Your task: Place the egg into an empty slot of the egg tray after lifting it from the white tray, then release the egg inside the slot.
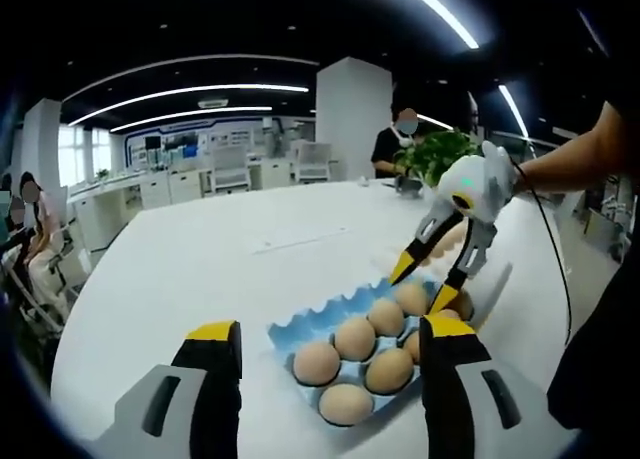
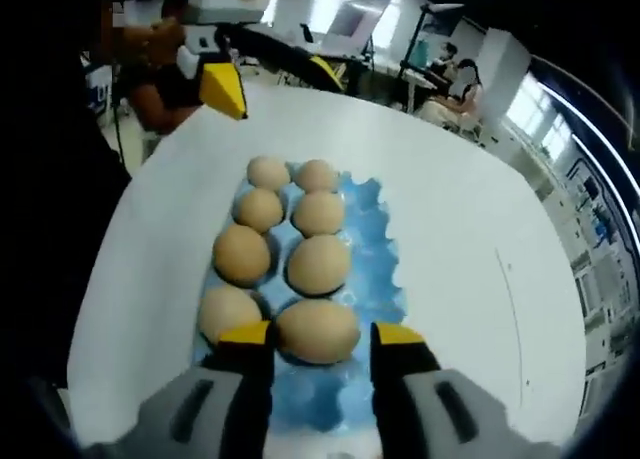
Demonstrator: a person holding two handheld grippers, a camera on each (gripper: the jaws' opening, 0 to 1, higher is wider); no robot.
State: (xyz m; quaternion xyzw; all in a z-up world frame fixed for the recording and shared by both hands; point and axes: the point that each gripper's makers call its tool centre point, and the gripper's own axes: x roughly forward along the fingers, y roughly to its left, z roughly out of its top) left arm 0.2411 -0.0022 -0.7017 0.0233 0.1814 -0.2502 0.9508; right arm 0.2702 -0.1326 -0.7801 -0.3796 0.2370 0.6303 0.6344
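Eight eggs fill the blue egg tray; both grippers' jaws gape wide, holding nothing.

Blue egg tray lies flat on the white table, holding eight tan eggs in two rows (each seated upright in its slot); one column stands empty.

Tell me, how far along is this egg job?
Seven eggs already sit in the blue egg tray. The right gripper brackets an eighth egg at the tray's near end; whether it grips the egg or has let go is unclear. What is left is opening the jaws and pulling away. The left gripper is open and holds nothing.
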